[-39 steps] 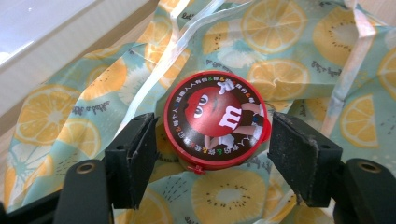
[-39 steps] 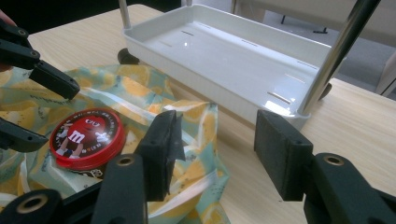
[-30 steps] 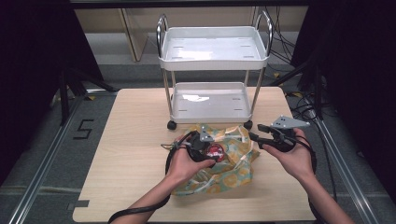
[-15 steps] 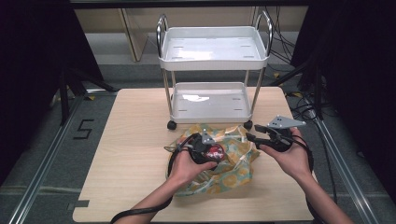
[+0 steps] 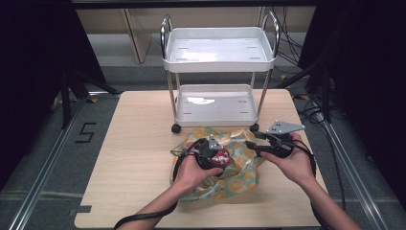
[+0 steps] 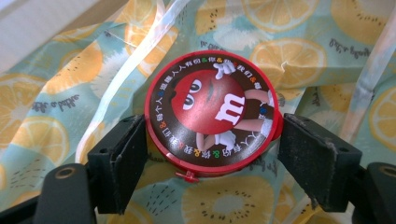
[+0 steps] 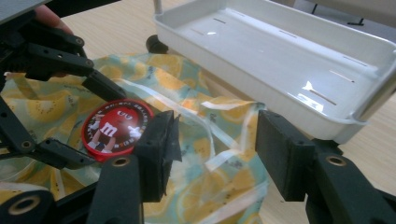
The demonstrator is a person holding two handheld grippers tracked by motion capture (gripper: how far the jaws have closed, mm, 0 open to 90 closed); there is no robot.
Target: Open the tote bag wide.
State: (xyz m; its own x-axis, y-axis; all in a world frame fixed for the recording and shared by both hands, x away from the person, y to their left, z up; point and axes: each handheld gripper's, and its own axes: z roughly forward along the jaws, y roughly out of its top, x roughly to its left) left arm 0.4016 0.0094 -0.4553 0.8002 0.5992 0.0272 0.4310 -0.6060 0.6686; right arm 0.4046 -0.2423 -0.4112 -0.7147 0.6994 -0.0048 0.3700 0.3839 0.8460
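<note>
The round red tin (image 6: pixel 212 114) lies flat on the lemon-print bag (image 6: pixel 289 60), between the jaws of the left gripper (image 6: pixel 210 161). The tin is a shallow disc with a red rim and a small red tab at its near edge. Its glossy lid shows a red candy character with white gloves and a white "m" on its body, set on a dark brown ground, with a ring of small Chinese characters in mixed colours around the edge; these are too small to read reliably.

The left gripper's jaws have just been opening. The black pads stand close against the tin's rim on both sides; whether they touch or press on it cannot be told.

The bag is thin, crinkled and shiny, pale teal with orange and yellow citrus slices and short script wording, illegible here. White ribbon strips (image 7: pixel 219 140) cross it.

The right gripper (image 7: pixel 217 154) is open with nothing between its jaws, over the bag's edge just beside the white trolley (image 5: pixel 218 103). The trolley has two smooth moulded trays on chrome posts and stands on a pale wood-grain table (image 5: pixel 134 143).
</note>
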